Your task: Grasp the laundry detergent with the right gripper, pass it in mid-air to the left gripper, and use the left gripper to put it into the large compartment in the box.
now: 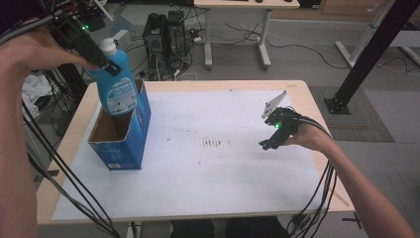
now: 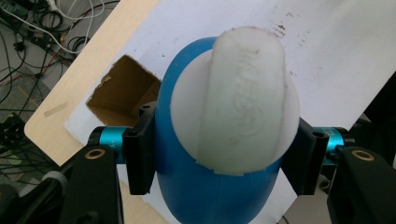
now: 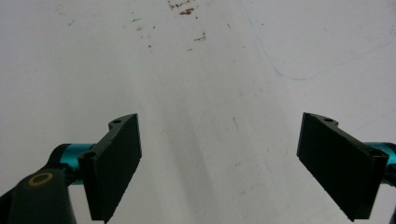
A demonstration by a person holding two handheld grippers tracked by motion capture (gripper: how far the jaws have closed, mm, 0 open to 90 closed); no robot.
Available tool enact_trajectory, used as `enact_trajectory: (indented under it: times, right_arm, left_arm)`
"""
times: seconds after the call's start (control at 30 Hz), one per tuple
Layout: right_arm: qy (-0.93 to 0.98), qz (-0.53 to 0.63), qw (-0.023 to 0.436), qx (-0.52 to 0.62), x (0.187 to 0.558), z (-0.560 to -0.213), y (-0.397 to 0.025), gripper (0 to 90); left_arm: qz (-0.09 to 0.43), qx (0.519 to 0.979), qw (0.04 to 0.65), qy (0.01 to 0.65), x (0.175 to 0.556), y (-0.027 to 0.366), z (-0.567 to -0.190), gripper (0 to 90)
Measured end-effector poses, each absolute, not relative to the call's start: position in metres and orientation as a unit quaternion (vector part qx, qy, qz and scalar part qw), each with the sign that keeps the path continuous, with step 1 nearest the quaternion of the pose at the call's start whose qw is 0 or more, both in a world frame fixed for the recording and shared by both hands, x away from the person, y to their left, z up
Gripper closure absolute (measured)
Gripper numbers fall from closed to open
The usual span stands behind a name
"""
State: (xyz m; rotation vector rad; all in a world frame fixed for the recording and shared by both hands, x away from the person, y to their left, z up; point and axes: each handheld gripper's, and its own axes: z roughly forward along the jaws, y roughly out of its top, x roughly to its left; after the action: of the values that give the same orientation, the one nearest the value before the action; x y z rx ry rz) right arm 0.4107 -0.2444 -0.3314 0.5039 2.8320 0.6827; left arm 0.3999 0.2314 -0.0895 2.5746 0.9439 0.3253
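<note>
Blue bottle (image 1: 118, 82) seemingly hangs partway inside cardboard box (image 1: 121, 134).

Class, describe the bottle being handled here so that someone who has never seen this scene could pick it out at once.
Start at the table covered with white paper, then go to the open blue cardboard box standing near its far left corner. Just above the box's opening, the left gripper grips a blue plastic bottle below its cap. It is the blue container with a white cap and a printed label.

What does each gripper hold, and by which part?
The left gripper holds the blue bottle by its neck, just under the white cap. The right gripper holds nothing.
</note>
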Motion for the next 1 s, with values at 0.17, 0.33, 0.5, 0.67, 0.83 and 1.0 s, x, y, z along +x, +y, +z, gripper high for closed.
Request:
enact_trajectory:
  times: [0.17,0.33,0.5,0.67,0.83,1.0]
  right_arm:
    - [0.954,0.228,0.095,0.168,0.411,-0.333,-0.247,13.0]
    - [0.954,0.229,0.096,0.168,0.410,-0.338,-0.245,13.0]
    - [0.955,0.223,0.096,0.169,0.408,-0.338,-0.244,13.0]
    - [0.957,0.218,0.095,0.167,0.408,-0.337,-0.246,13.0]
    - [0.958,0.211,0.097,0.169,0.406,-0.341,-0.247,13.0]
    - [0.959,0.209,0.097,0.166,0.406,-0.344,-0.247,13.1]
  left_arm:
    - [0.113,0.914,0.183,0.345,0.396,0.243,-0.097,38.2]
    - [0.105,0.915,0.174,0.348,0.396,0.247,-0.108,38.2]
    - [0.102,0.913,0.176,0.352,0.397,0.252,-0.119,38.2]
    - [0.100,0.914,0.177,0.352,0.399,0.256,-0.129,38.2]
    - [0.096,0.914,0.170,0.357,0.401,0.259,-0.143,38.2]
    - [0.093,0.914,0.168,0.359,0.402,0.262,-0.151,38.3]
